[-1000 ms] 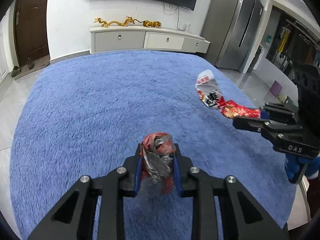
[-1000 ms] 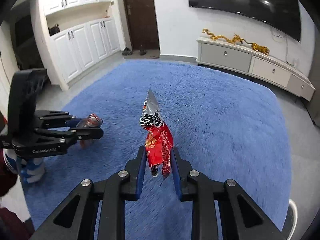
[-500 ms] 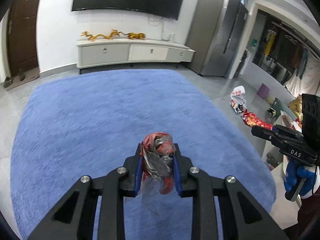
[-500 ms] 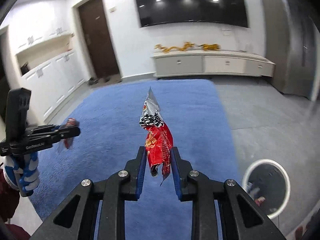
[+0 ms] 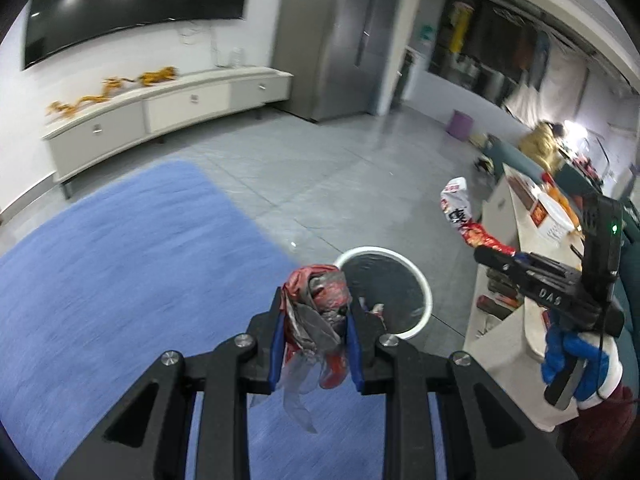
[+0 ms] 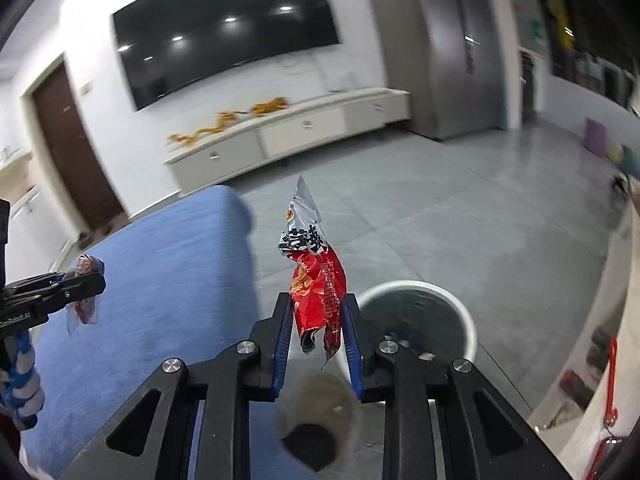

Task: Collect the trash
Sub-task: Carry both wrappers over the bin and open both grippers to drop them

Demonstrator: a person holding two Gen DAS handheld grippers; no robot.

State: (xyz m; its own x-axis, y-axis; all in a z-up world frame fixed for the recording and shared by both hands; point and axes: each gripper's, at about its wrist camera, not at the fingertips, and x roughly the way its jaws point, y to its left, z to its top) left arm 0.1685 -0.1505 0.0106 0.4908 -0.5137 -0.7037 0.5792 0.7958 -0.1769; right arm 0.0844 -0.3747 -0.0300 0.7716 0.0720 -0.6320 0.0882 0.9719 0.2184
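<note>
My left gripper (image 5: 315,300) is shut on a crumpled red and silver wrapper (image 5: 320,296), held in the air just left of a white-rimmed bin (image 5: 416,280) on the grey floor. My right gripper (image 6: 316,304) is shut on a red and silver snack bag (image 6: 314,264) that sticks upward, just left of the same bin (image 6: 460,312). The right gripper (image 5: 492,256) with its bag (image 5: 460,210) also shows at the right of the left wrist view. The left gripper (image 6: 92,280) with its wrapper (image 6: 86,266) shows at the left of the right wrist view.
A blue rug (image 5: 120,260) covers the floor to the left. A white counter (image 5: 516,216) with boxes stands right of the bin. A low white cabinet (image 5: 160,108) and a grey fridge (image 5: 332,40) stand along the far wall. A dark stain (image 6: 316,412) marks the floor below my right gripper.
Both grippers have swung right, off the rug and toward the bin, each still holding its trash. The bin now sits just ahead of both.
</note>
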